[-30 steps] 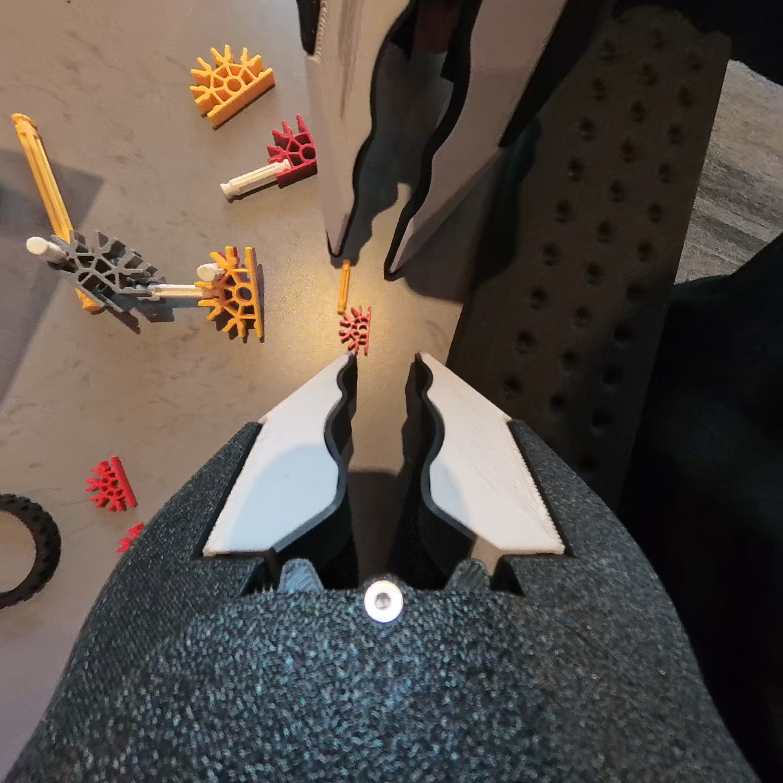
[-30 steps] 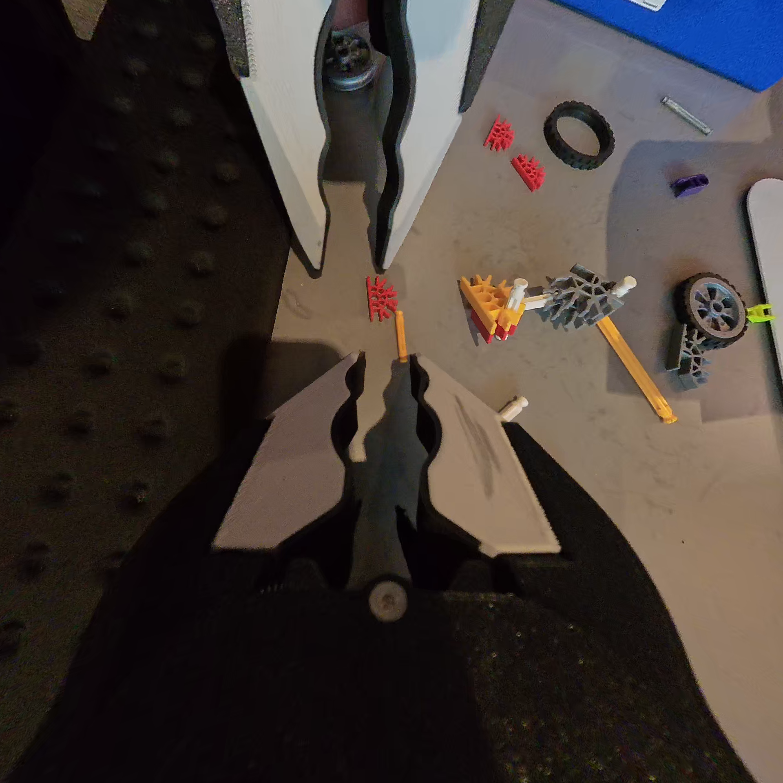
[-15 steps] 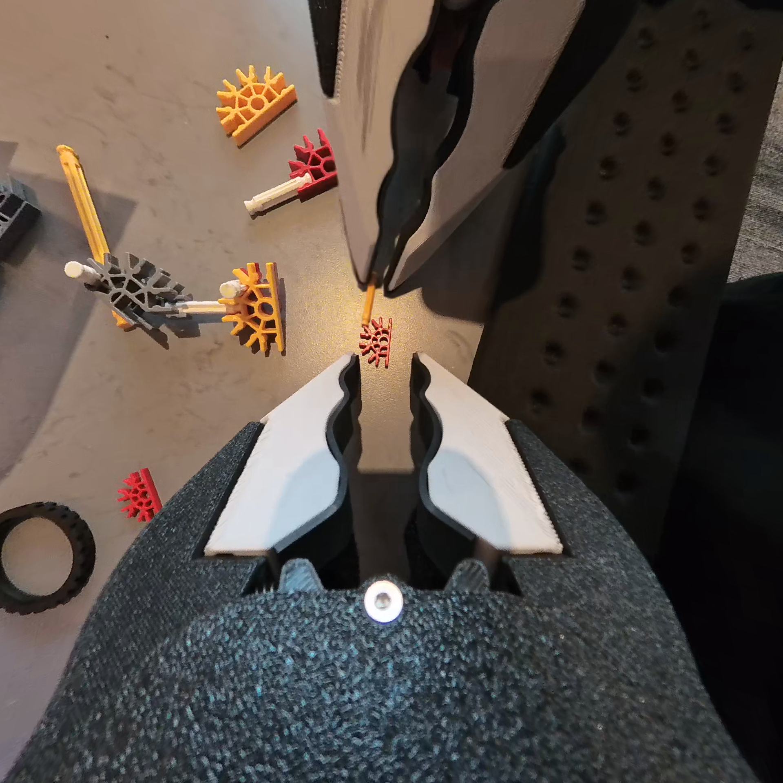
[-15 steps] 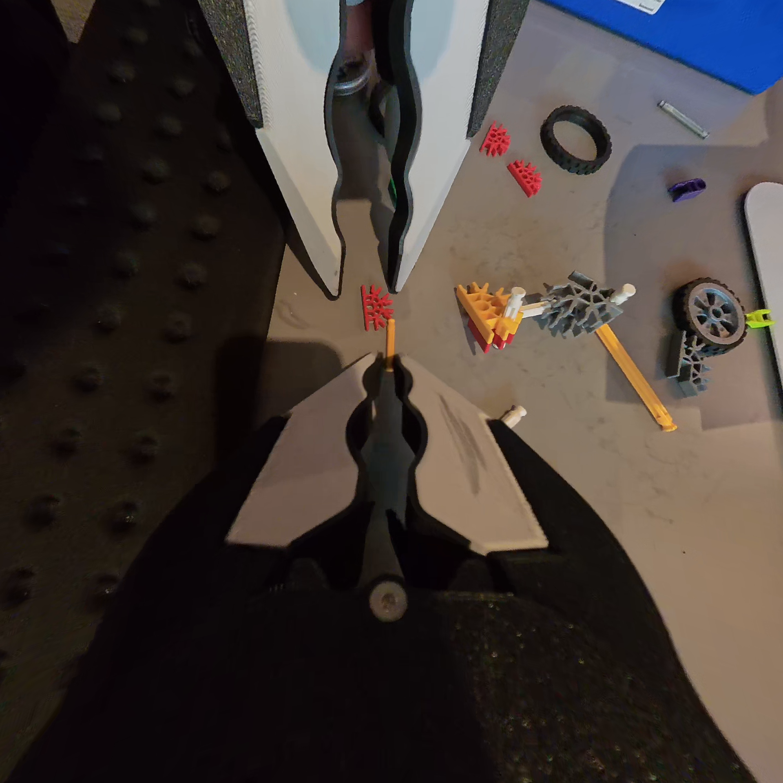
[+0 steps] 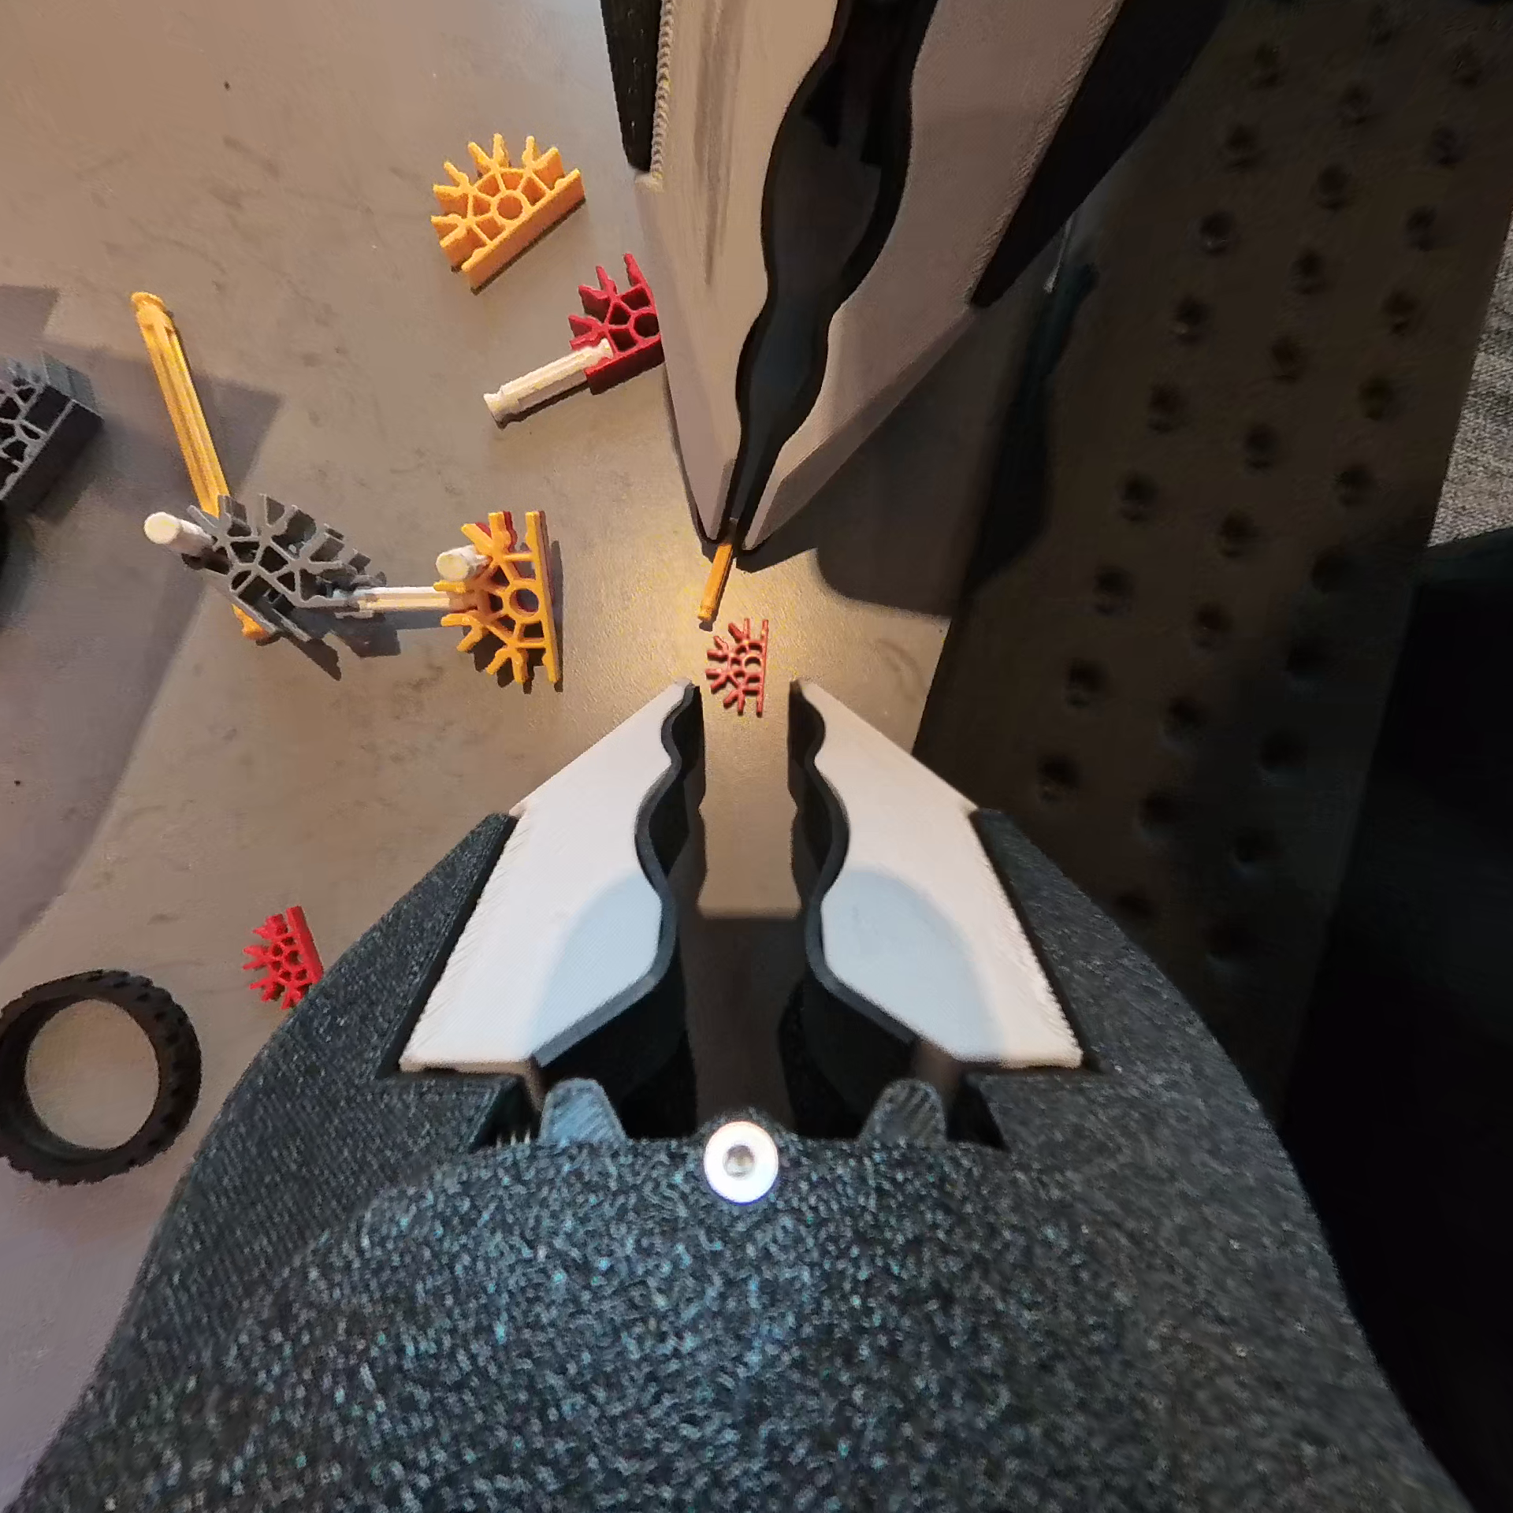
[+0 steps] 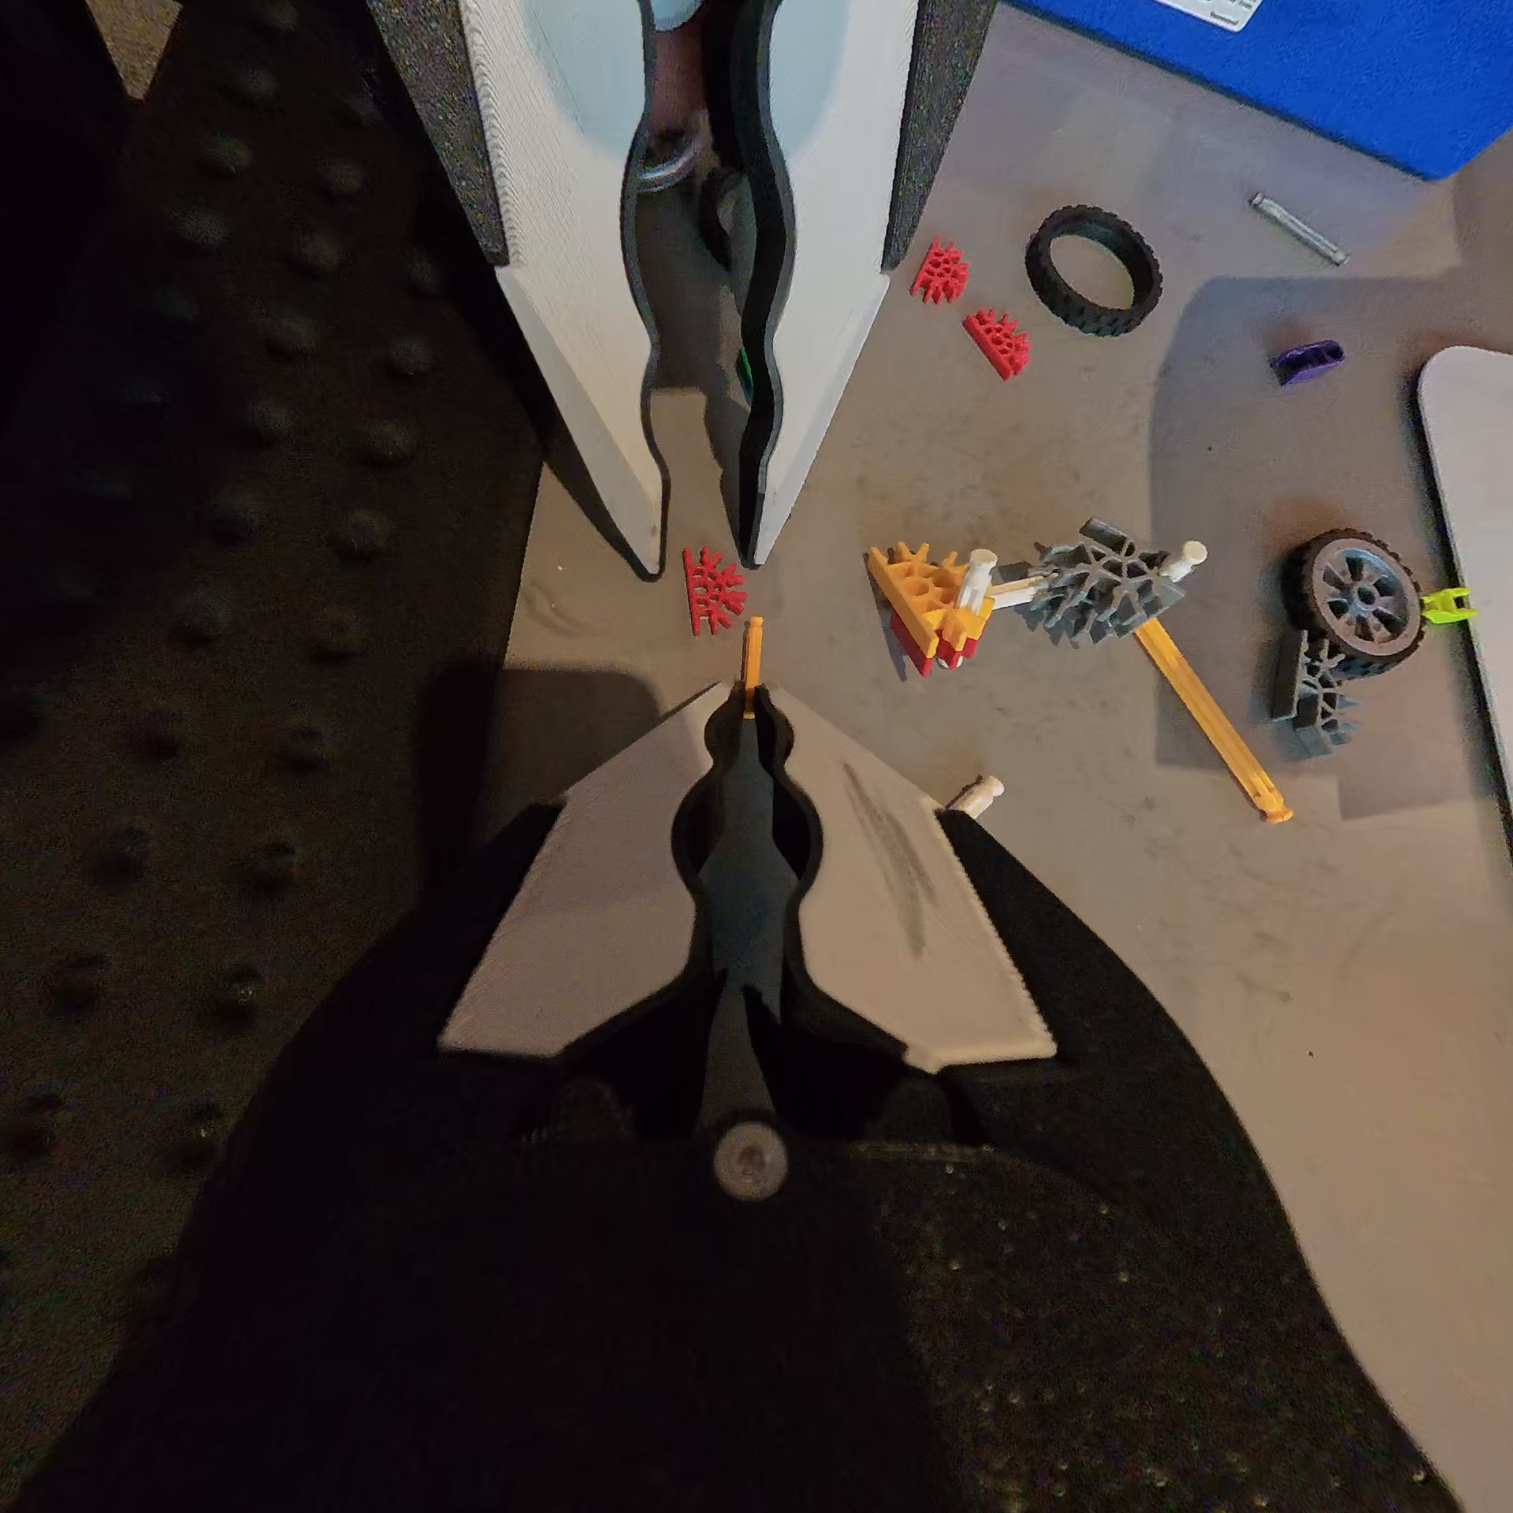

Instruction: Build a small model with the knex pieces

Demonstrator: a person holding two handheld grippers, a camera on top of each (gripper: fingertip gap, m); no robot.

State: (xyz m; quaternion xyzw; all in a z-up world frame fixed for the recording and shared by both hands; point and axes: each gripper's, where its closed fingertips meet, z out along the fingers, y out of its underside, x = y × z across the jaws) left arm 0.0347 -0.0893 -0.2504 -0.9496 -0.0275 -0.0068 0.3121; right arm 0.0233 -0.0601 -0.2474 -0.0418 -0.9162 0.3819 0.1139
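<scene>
Right gripper (image 6: 749, 696) has gone from jaws apart to pinched on the near end of the short orange rod (image 6: 751, 655) within the last second; the rod's free end pokes forward just past its tips, right beside the small red connector (image 6: 714, 591). The rod looks slightly raised off the worktop (image 6: 1105, 941) (hard to be sure from the wrist view). So the rod is now gripped, not lying loose.

Left gripper (image 5: 743, 696) has edged closer, jaws at a narrow gap holding nothing, its tips just short of the same red connector, which sits between the two grippers' tips.

To the left gripper's left: a yellow-and-red connector pair joined by a white rod to a grey connector (image 5: 278, 565), a long yellow rod (image 5: 184, 393) under it, a loose yellow half-round connector (image 5: 503, 209), a red connector with a white rod (image 5: 618, 323), another red piece (image 5: 282, 954), a black tyre (image 5: 94, 1072). A dark studded mat (image 5: 1212, 573) lies to its right.

No readable brand or writing (blue item (image 6: 1310, 74) at the far edge carries a label, too small to make out).
</scene>
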